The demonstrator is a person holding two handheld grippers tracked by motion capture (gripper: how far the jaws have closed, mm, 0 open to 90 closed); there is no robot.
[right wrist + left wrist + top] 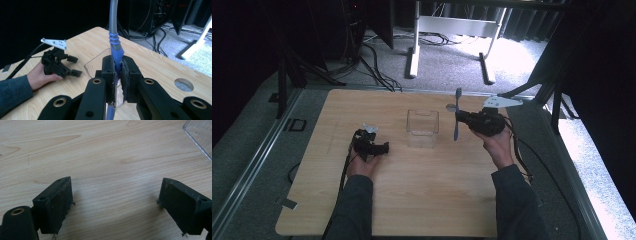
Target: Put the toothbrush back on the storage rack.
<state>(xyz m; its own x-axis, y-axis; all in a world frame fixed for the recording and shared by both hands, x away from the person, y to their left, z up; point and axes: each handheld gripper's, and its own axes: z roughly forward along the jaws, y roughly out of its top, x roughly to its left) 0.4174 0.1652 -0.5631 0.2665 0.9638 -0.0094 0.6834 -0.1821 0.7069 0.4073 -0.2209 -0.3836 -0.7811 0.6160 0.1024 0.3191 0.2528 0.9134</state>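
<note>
My right gripper point(461, 119) hovers just right of a clear plastic box point(422, 128) in the middle of the wooden table point(422, 200). It is shut on a blue-and-grey utensil point(456, 117) that stands upright. In the right gripper view the jaws point(117, 65) clamp the utensil's blue handle point(117, 51), with the clear box point(91, 67) behind them. My left gripper point(379, 139) rests low on the table left of the box, open and holding nothing. Its fingers point(56, 205) stand wide apart over bare wood, and a corner of the box point(200, 135) lies at the upper right. The left gripper point(75, 66) also appears, in a hand, in the right gripper view.
A white-legged desk frame point(447, 25) and loose cables point(377, 65) lie on the carpet beyond the table's far edge. Black frame posts point(557, 105) stand at the table's right side. A round hole point(183, 85) is cut in the tabletop.
</note>
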